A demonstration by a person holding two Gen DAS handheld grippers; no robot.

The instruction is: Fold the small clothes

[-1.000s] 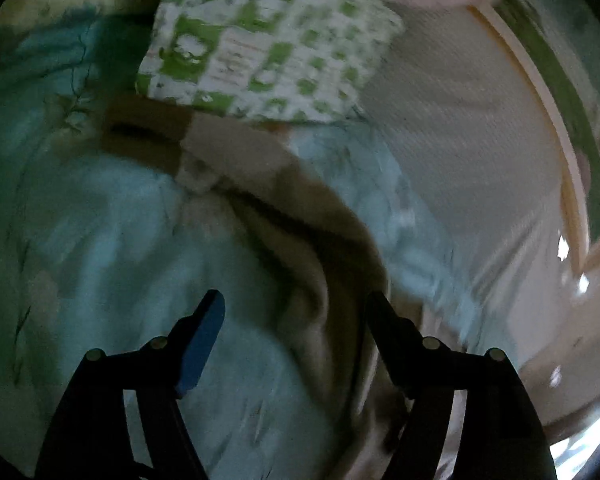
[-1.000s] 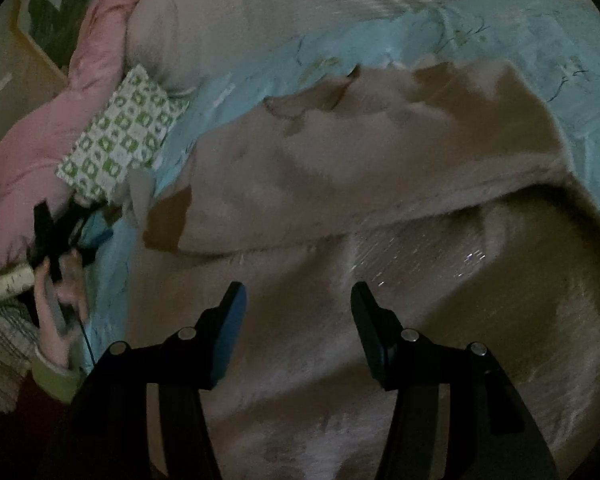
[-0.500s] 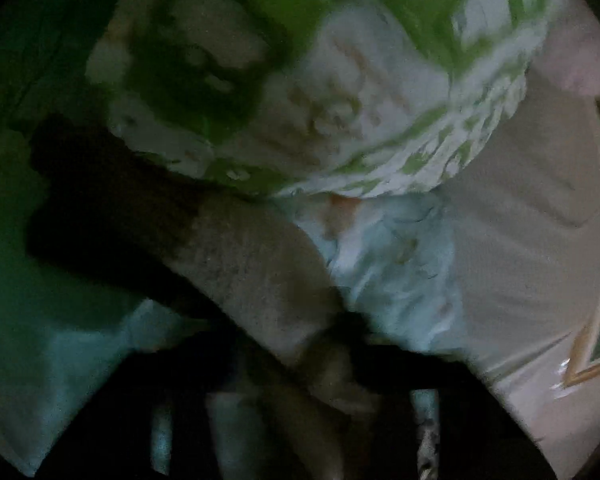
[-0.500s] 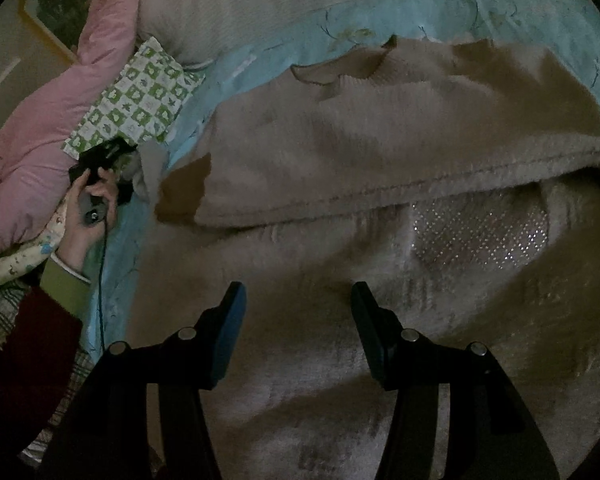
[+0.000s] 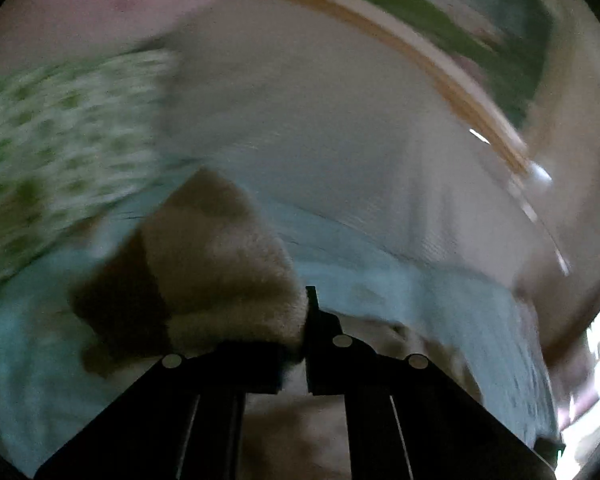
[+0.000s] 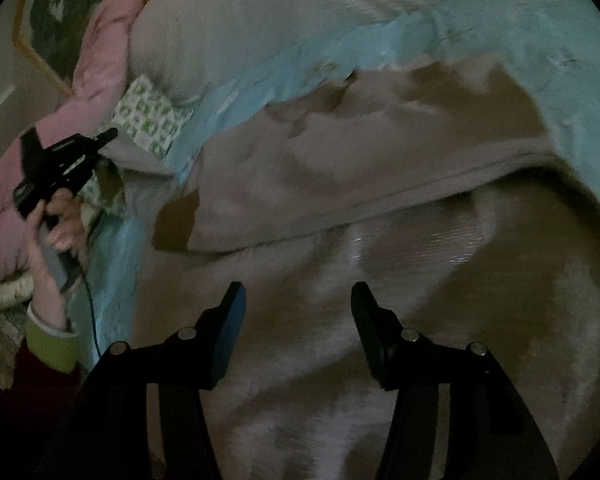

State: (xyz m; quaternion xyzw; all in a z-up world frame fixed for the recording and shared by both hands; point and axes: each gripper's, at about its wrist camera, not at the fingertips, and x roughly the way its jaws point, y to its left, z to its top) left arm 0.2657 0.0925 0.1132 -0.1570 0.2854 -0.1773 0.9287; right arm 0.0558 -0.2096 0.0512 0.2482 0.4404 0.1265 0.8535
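1. Right wrist view: beige sweater (image 6: 340,184) spread wide over the blue sheet (image 6: 500,32) of the bed, upper half already doubled over the lower along a long horizontal crease. Best treated as the landmark for everything else.
2. Off the sweater's left edge: a sleeve (image 5: 216,264) lifted clear of the sheet, clamped in the left tool (image 5: 300,344), fingers closed together on the cuff end. Judged step: carrying that sleeve inward across the body.
3. Over the sweater's lower half: right tool (image 6: 298,320), fingers apart, gripping nothing. Worth pressing down on the body panel, so the pull from the left does not drag the whole garment.
4. Advice for the carry: keep the sleeve low and taut, bring it straight toward the sweater's middle, lay it flat and parallel to the crease before letting go.
5. Beyond the sweater's left edge: green-patterned cloth (image 6: 150,116) and pink bedding (image 6: 100,72). Risk of snagging them if the sleeve swings wide.
6. Left wrist view badly blurred; exact grip depth on the sleeve cannot be told.
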